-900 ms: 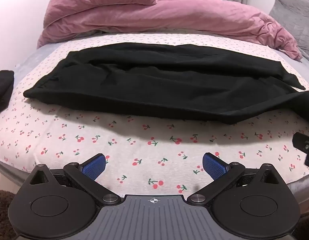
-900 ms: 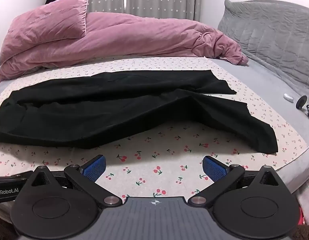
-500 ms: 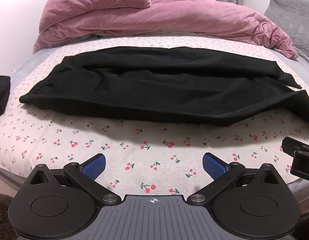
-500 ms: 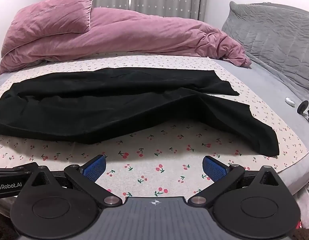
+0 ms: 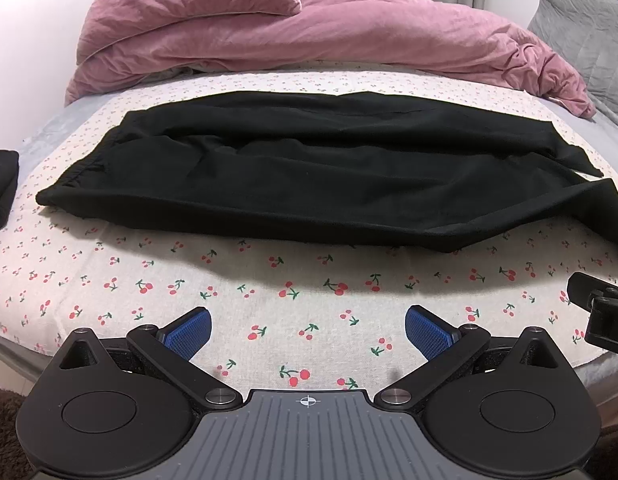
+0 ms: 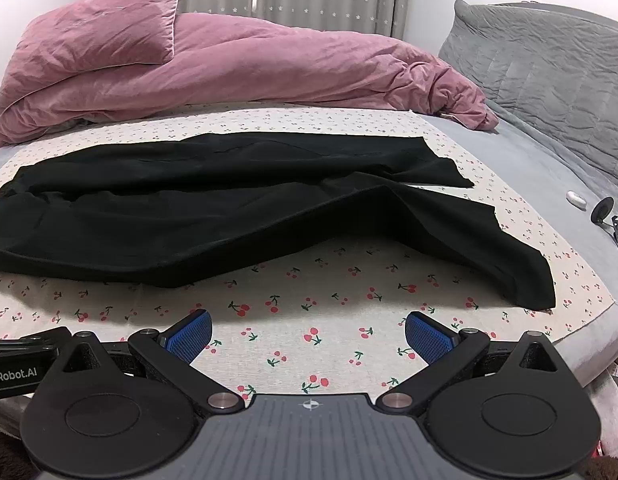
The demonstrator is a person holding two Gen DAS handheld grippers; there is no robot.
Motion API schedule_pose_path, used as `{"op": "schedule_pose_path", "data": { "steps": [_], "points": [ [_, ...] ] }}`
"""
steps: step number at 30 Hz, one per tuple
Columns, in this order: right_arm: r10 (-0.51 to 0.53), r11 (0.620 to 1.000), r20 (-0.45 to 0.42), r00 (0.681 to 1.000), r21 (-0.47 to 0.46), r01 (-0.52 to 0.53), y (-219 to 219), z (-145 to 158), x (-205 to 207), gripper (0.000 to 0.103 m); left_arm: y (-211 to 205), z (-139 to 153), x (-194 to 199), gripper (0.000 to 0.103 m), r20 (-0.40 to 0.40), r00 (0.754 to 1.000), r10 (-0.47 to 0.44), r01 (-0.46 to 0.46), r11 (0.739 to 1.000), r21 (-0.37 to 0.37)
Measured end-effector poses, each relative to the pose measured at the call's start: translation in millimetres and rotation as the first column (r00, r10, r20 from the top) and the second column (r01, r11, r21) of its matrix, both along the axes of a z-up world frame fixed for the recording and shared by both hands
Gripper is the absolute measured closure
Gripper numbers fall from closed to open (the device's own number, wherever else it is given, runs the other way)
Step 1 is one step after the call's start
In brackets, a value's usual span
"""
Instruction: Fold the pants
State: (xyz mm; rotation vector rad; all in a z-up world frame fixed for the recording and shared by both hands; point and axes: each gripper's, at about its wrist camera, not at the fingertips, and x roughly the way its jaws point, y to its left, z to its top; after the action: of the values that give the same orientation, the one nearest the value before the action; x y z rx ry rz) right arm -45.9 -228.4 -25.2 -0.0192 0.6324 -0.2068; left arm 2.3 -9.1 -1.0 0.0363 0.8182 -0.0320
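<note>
My left claw (image 5: pixel 307 330) and right claw (image 6: pixel 308 330) both stand wide apart, gripping nothing. The black fabric pants (image 5: pixel 309 184) lie spread lengthwise on the cherry-print bed sheet (image 5: pixel 309 312), ahead of both claws, not touching them; waistband left, legs right.

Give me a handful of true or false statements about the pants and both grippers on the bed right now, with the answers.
1. The black pants lie spread flat on the cherry-print sheet. True.
2. The left gripper is shut on the waistband. False: it is open, short of the pants and holding nothing.
3. The right gripper is open and empty. True.
4. The near leg's hem reaches closer to the bed's edge than the far leg's hem. True.
5. The pink duvet covers the pants. False: it is bunched behind them.
</note>
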Motion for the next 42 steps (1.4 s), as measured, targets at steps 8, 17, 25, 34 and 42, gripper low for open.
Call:
{"op": "schedule_pose_path", "data": {
  "steps": [8, 17, 25, 34, 42],
  "points": [
    [0.006, 1.000, -0.006, 1.000, -0.008, -0.006, 0.8, -1.0, 1.3, 0.000, 1.2, -0.2, -0.1, 0.000, 0.000, 1.000, 0.000, 0.000, 1.000, -0.004],
    [0.003, 1.000, -0.013, 1.000, -0.010, -0.003, 3.4, -0.6, 2.5, 0.000, 4.0, -1.5, 1.5, 0.000, -0.001, 1.000, 0.002, -0.002, 1.000, -0.007],
    [0.007, 1.000, -0.016, 1.000, -0.012, -0.007, 4.5, -1.1, 2.8, 0.000, 4.7, -2.5, 0.8, 0.000, -0.002, 1.000, 0.000, 0.000, 1.000, -0.009],
    [0.007, 1.000, -0.018, 1.000, -0.011, -0.007, 5.9, -2.5, 2.5, 0.000, 4.0, -2.6, 0.5, 0.000, -0.001, 1.000, -0.001, 0.001, 1.000, -0.008],
    [0.007, 1.000, -0.018, 1.000, -0.012, -0.008, 7.8, -2.1, 0.9, 0.000, 3.0, -3.1, -1.6, 0.000, 0.002, 1.000, -0.002, 0.002, 1.000, -0.011]
  ]
}}
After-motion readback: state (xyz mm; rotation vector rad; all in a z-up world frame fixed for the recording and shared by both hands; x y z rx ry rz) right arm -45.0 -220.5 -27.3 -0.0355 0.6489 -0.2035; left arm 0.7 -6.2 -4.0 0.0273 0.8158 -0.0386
